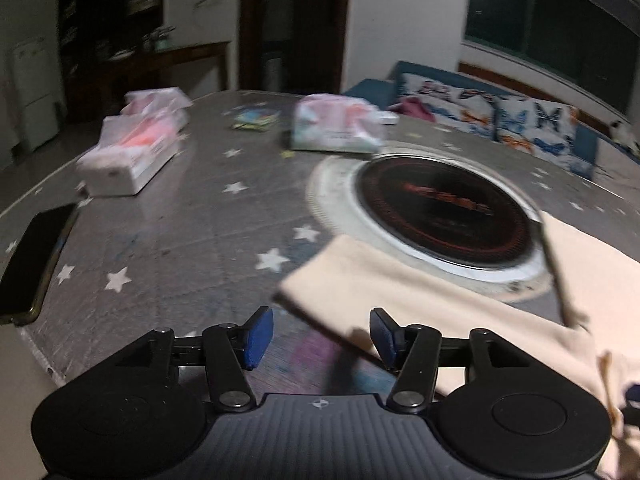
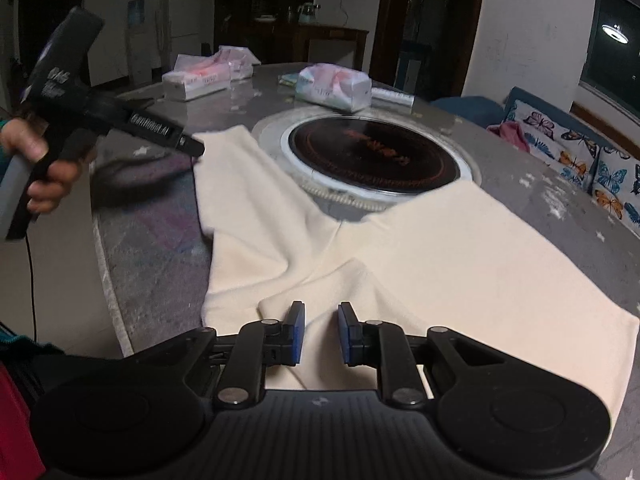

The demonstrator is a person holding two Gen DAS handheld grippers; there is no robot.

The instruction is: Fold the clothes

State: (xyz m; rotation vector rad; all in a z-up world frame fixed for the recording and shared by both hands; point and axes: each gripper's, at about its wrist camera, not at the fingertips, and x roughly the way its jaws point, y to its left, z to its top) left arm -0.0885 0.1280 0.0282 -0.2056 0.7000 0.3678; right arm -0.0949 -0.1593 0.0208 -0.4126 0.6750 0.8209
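Grey table (image 2: 160, 264); cream garment (image 2: 460, 248) lies under right gripper (image 2: 321, 330).

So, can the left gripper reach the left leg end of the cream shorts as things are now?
Probably yes. The left gripper is open and hovers close to that leg end of the cream shorts, and only bare table lies between them.
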